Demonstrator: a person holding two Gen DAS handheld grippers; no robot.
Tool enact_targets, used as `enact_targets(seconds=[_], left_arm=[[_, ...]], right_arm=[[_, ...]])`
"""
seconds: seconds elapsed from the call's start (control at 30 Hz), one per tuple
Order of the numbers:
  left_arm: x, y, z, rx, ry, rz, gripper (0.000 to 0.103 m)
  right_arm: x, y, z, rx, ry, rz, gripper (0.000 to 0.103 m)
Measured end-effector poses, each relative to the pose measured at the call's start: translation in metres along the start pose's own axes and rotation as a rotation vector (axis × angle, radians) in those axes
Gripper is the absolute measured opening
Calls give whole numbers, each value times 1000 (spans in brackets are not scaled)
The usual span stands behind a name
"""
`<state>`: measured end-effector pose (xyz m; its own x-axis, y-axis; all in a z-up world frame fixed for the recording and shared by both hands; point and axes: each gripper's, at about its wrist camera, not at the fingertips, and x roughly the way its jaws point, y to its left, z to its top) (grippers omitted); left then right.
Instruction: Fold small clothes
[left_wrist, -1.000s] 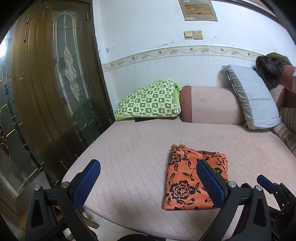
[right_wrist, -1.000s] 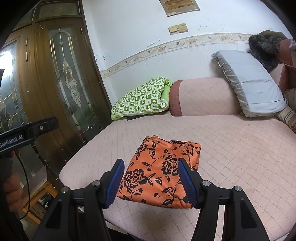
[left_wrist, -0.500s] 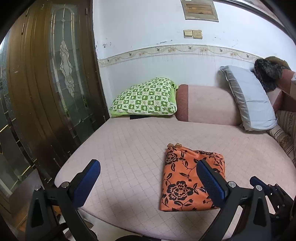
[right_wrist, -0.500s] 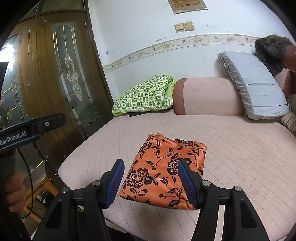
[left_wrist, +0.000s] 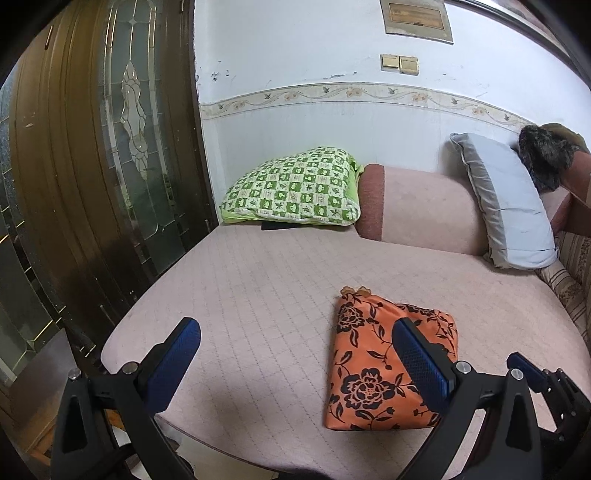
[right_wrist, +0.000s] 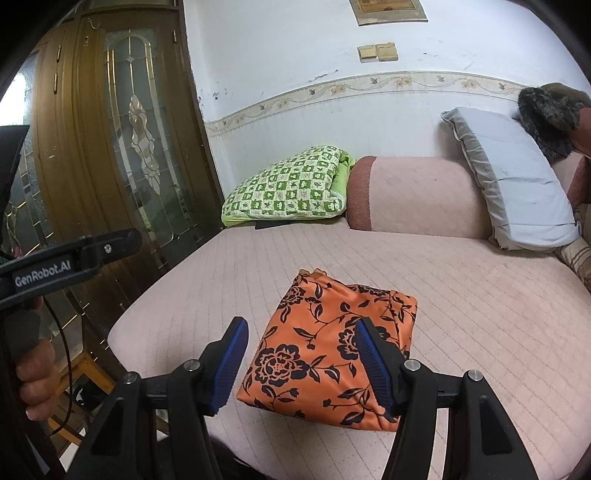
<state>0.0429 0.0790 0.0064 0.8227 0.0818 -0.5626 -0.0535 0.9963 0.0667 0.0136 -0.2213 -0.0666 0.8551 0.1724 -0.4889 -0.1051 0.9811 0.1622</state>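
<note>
Both black two-finger grippers, left (left_wrist: 295, 354) and right (right_wrist: 301, 354), hover open and empty above the folded orange floral cloth (right_wrist: 332, 354) on the pink quilted bed (right_wrist: 480, 314); a careless grab could undo its folds.

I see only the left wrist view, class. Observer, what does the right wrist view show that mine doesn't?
Observer: A hand grips the left tool's handle at that view's left edge.
Operator: Any marking on that tool?
Observer: Yes, its black bar reads GenRobot.AI.
Operator: How does the right gripper stand?
Observer: The right gripper is open, its blue fingers holding nothing, with the folded orange cloth lying on the bed beyond them.
</note>
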Motion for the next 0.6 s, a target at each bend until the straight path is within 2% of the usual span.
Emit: enact_targets(seconds=[0.27,0.6], left_arm=[[-17,-4,5,14,-16,26,103],[-50,-17,19,41,-62,-24,103]], right_arm=[[-17,6,13,-27,-38,25,64],[-58,-8,25,-10,-102,2,64]])
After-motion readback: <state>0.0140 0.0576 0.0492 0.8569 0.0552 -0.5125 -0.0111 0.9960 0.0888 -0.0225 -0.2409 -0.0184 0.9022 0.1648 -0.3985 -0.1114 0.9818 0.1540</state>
